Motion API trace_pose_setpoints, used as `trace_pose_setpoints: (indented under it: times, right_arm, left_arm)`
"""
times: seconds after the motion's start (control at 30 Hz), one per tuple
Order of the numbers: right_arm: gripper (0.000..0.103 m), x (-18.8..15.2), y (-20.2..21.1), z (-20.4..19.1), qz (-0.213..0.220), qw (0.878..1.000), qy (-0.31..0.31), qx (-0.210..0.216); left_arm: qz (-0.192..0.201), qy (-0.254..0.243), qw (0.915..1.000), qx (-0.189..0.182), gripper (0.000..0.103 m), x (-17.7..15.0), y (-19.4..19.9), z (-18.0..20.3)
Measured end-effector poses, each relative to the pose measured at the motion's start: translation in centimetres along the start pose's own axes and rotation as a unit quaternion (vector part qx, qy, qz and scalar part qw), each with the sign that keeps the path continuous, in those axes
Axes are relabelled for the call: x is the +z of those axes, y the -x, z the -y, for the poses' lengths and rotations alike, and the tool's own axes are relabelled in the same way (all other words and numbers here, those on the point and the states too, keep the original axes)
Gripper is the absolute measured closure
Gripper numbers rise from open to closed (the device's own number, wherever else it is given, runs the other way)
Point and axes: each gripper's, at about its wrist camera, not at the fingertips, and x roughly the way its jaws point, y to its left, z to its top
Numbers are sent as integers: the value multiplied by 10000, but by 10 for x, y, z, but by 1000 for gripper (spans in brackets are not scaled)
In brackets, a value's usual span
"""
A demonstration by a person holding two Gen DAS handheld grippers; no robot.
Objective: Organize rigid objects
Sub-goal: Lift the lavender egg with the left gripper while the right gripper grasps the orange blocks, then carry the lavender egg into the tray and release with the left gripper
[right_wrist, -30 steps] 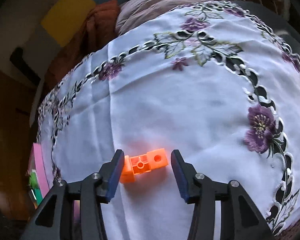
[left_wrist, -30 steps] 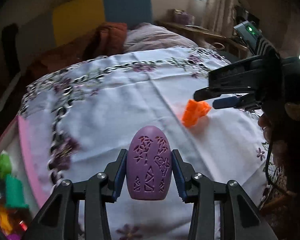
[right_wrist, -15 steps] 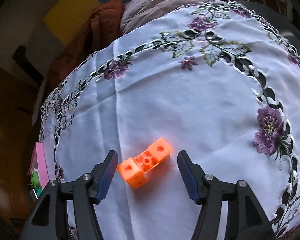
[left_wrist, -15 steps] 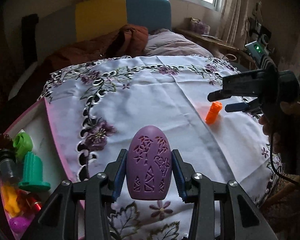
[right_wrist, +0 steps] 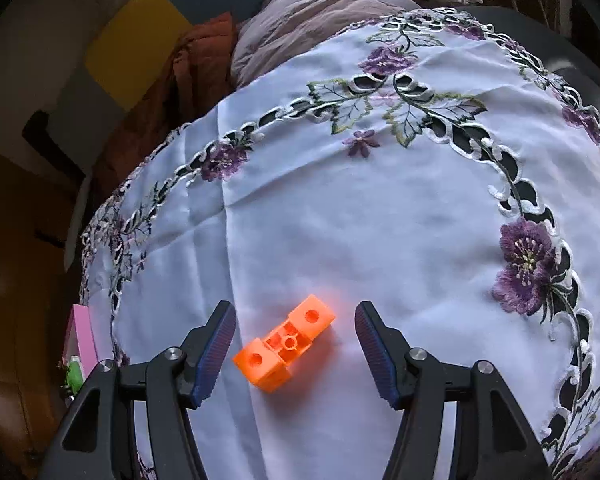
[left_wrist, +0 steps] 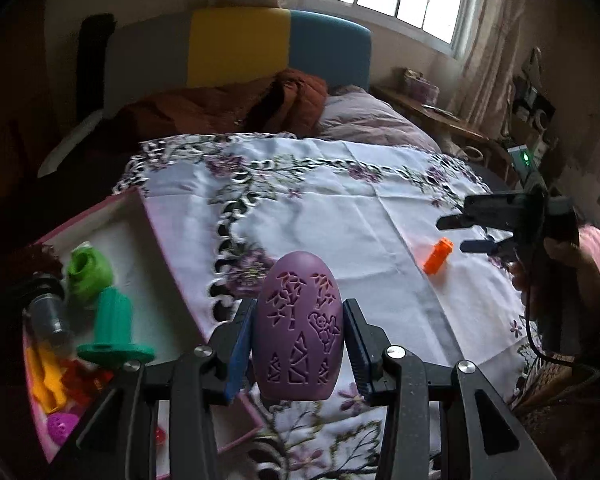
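Note:
My left gripper is shut on a purple egg-shaped piece with cut-out patterns and holds it upright above the near edge of the tablecloth, beside the pink-rimmed tray. An orange block lies on the white cloth between the open jaws of my right gripper, with gaps on both sides. The block and the right gripper also show at the right of the left wrist view.
The tray holds a light green piece, a dark green flanged piece, a grey cylinder, and yellow, red and magenta pieces. The white floral tablecloth covers the table. A bed with pillows lies behind.
The left gripper has drawn back and to the left with the egg, bringing the tray into view. The right gripper's jaws have opened wider around the orange block, which has turned diagonal.

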Motion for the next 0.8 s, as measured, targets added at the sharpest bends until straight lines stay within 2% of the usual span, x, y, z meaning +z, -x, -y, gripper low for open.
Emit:
trace_pose_setpoints:
  times: [0.3, 0.5, 0.57, 0.6, 0.7, 0.8]
  right_arm:
    - [40, -5, -11, -16, -239, 9985, 474, -132]
    - [41, -9, -18, -28, -350, 9950, 881, -301]
    - [73, -12, -21, -34, -330, 9909, 1224, -460]
    - [80, -14, -24, -35, -383, 9893, 1299, -546]
    - [80, -15, -22, -41, -231, 9854, 1534, -704]
    - [83, -16, -19, -44, -124, 9824, 1683, -802]
  left_arm:
    - [105, 405, 9990, 148, 59, -5, 26, -41]
    - [196, 928, 9950, 319, 59, -11, 50, -84]
    - [224, 1221, 9916, 373, 59, -14, 61, -105]
    - [245, 1300, 9903, 422, 59, -16, 65, -114]
    - [364, 1499, 9847, 813, 59, -21, 80, -141]
    - [380, 1726, 9791, 1004, 59, -26, 86, -162]
